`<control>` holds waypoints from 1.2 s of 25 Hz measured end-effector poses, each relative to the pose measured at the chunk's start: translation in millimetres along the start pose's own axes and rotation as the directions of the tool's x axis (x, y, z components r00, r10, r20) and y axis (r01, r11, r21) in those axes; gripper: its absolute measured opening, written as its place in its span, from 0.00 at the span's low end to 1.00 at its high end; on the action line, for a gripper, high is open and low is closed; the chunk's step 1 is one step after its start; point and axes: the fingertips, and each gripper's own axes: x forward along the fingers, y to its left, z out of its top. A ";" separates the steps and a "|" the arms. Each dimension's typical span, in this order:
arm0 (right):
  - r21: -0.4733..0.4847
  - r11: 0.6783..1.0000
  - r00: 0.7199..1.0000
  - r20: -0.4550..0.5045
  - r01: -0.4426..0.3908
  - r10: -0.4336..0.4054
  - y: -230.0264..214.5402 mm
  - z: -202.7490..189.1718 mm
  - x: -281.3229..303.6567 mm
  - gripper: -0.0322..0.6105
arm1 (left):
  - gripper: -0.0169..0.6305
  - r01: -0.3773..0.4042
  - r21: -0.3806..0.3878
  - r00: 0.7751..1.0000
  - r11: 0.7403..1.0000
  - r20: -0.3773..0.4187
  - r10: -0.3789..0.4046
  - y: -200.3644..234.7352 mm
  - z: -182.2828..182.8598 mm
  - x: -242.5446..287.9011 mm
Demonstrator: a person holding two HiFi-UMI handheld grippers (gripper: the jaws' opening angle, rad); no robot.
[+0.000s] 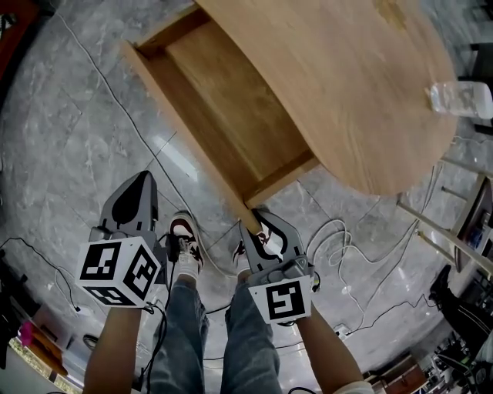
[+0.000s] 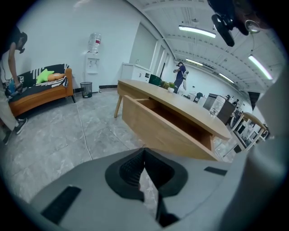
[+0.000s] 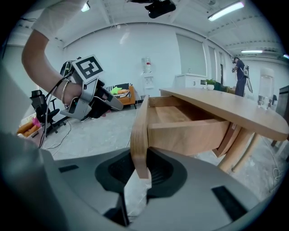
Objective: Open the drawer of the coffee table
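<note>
One hand idles: the left gripper (image 1: pixel 143 181), clenched on nothing, hangs off the coffee table (image 1: pixel 370 100). The drawer (image 1: pixel 223 115) stands well out of that table, with the right gripper (image 1: pixel 252 223) clamped on its front panel (image 3: pixel 139 131). Any further pull should probably run straight and level, no twisting.

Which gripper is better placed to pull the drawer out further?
Right. The right gripper is shut on the end of the drawer front; the left gripper, jaws together and empty, hangs over the floor, apart from it.

Bright ceiling strip lights (image 3: pixel 224 10) — soft shadows, sharp focus, fisheye warp, dark vignetted corners
</note>
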 end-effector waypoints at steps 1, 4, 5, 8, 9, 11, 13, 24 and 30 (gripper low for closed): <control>-0.005 1.000 1.000 0.000 -0.001 0.001 0.0 0.4 0.2 0.17 | 0.01 0.000 -0.002 1.000 1.000 -0.001 0.000 0.7 -0.7 0.1; -0.006 1.000 1.000 -0.003 -0.003 0.003 0.3 0.4 0.5 0.17 | 0.01 0.003 0.000 1.000 1.000 -0.003 -0.003 1.1 -3.2 1.3; -0.001 1.000 1.000 -0.002 -0.005 0.005 0.8 1.2 0.6 0.17 | 0.01 0.004 0.001 1.000 1.000 -0.005 -0.004 1.1 -4.0 1.6; 0.011 1.000 1.000 0.008 -0.010 0.010 0.7 5.6 -2.5 0.17 | 0.01 0.009 0.005 1.000 1.000 -0.009 -0.008 -1.4 -5.1 3.6; 0.011 1.000 1.000 0.010 -0.011 0.010 0.3 7.2 -4.4 0.17 | 0.01 0.011 0.005 1.000 1.000 -0.009 -0.011 -2.9 -5.3 4.6; 0.017 1.000 1.000 0.011 -0.011 0.011 0.4 9.2 -7.6 0.17 | 0.01 0.014 0.006 1.000 1.000 -0.010 -0.014 -5.7 -5.8 6.4; 0.021 1.000 1.000 0.006 -0.011 0.011 1.1 9.0 -8.8 0.17 | 0.01 0.016 0.004 1.000 1.000 -0.013 -0.016 -8.1 -6.8 7.7; 0.028 1.000 1.000 0.011 0.003 -0.004 0.4 8.8 -8.5 0.16 | 0.01 0.010 0.001 1.000 1.000 -0.010 -0.010 -6.7 -9.5 5.8; 0.009 0.996 0.996 0.018 -0.089 0.088 50.0 8.6 -1.1 0.19 | 0.01 -0.003 0.005 1.000 1.000 -0.008 0.003 -1.0 -11.3 0.9</control>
